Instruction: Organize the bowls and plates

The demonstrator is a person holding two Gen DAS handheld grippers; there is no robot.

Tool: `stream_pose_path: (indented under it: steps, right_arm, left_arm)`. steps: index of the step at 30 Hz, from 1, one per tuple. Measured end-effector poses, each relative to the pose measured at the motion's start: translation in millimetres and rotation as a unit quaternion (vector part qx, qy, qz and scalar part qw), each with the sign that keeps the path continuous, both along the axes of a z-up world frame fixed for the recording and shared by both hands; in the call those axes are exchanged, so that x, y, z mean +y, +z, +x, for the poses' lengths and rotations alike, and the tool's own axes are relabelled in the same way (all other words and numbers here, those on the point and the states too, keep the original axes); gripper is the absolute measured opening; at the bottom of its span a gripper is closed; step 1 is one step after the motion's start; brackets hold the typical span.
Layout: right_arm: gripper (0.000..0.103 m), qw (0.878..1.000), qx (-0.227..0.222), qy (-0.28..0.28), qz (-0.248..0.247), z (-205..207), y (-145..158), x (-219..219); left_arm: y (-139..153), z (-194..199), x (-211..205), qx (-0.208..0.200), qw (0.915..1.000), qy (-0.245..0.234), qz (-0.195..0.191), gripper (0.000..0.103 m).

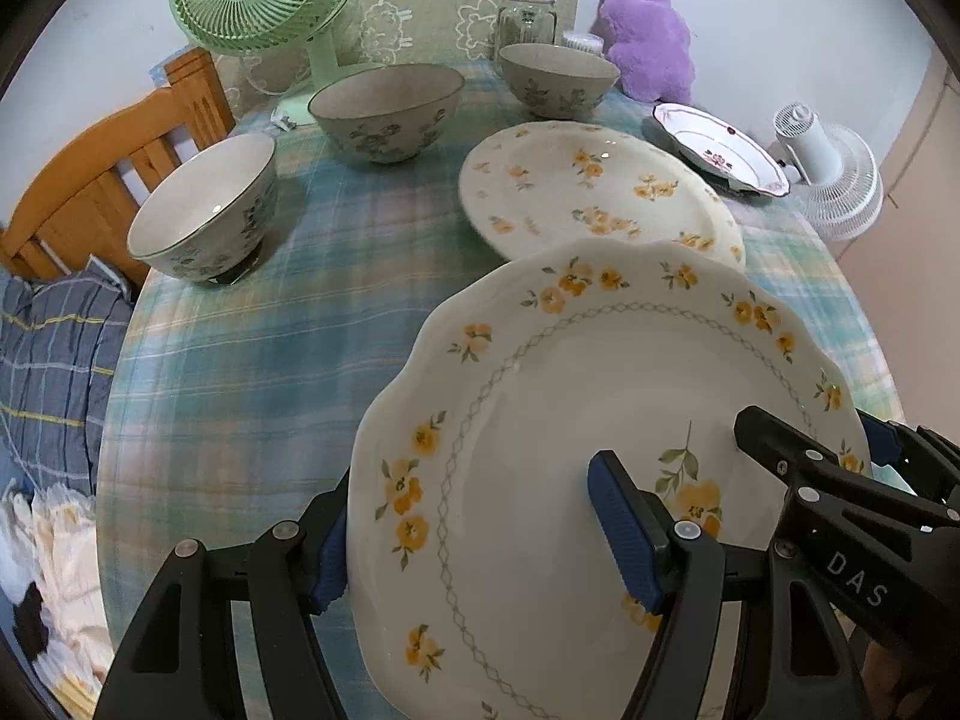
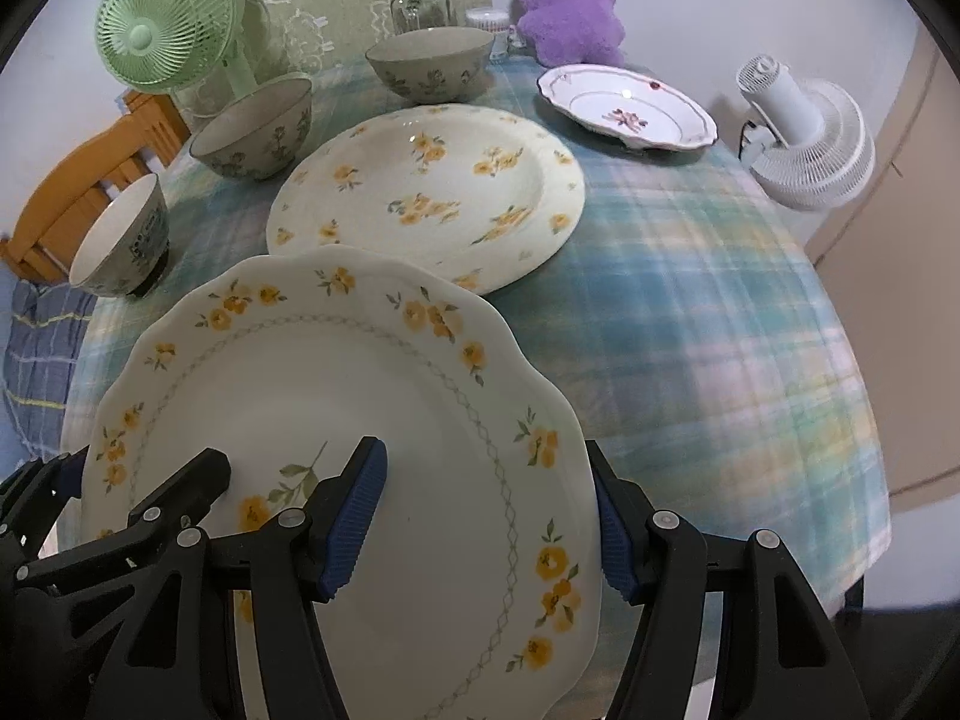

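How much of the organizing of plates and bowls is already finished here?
Nothing looks stacked yet. In hand: the scalloped plate, gripped at opposite rims by the left gripper and right gripper, overlapping the yellow-flower plate. Left: the pink-flower plate and three bowls stand apart on the tablecloth.

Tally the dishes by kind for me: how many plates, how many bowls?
Plates: 3 (held scalloped plate, yellow-flower plate, pink-flower plate)
Bowls: 3 (near bowl, middle bowl, far bowl)
Total: 6
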State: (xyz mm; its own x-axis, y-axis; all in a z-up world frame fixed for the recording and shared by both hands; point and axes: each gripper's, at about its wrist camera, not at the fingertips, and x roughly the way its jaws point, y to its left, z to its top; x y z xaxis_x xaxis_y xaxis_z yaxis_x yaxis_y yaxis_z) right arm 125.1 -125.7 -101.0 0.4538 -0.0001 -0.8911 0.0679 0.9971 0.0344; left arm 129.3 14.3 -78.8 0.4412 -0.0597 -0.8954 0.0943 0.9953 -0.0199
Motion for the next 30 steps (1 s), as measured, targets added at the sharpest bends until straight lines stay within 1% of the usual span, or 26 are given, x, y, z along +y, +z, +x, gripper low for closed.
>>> stream_pose_path:
  steps: [4, 7, 15, 20, 26, 30]
  right_arm:
    - [0.067, 1.0, -0.004, 0.016, 0.008, 5.1, 4.1, -26.3]
    - [0.067, 1.0, -0.007, 0.026, 0.006, 8.4, 7.6, -50.3]
    - [0.067, 1.0, -0.006, 0.019, -0.005, 12.6, 7.7, -113.4]
    - [0.067, 1.0, -0.004, 0.015, -0.008, 14.8, 3.2, -145.0]
    - [0.067, 1.0, 0.006, 0.002, -0.003, 18.5, -10.8, -178.2]
    - [0.067, 1.0, 0.012, -0.003, 0.002, 20.8, -19.4, -189.9]
  left_arm:
    - [3.7, -0.4, -28.1, -0.005, 0.9999, 0.016, 0.002, 0.072]
    - [3.4, 1.8, -51.7, -0.008, 0.9998, 0.02, 0.0, 0.072]
    - [-5.1, 7.4, -108.7, -0.004, 0.9999, 0.012, -0.011, 0.072]
    - [-12.7, 12.9, -135.7, 0.0, 0.9998, 0.011, -0.018, 0.072]
    - [-26.3, 19.7, -164.4, 0.0, 0.9997, 0.019, -0.012, 0.072]
    - [-32.4, 24.1, -175.8, 0.002, 0.9997, 0.021, -0.006, 0.072]
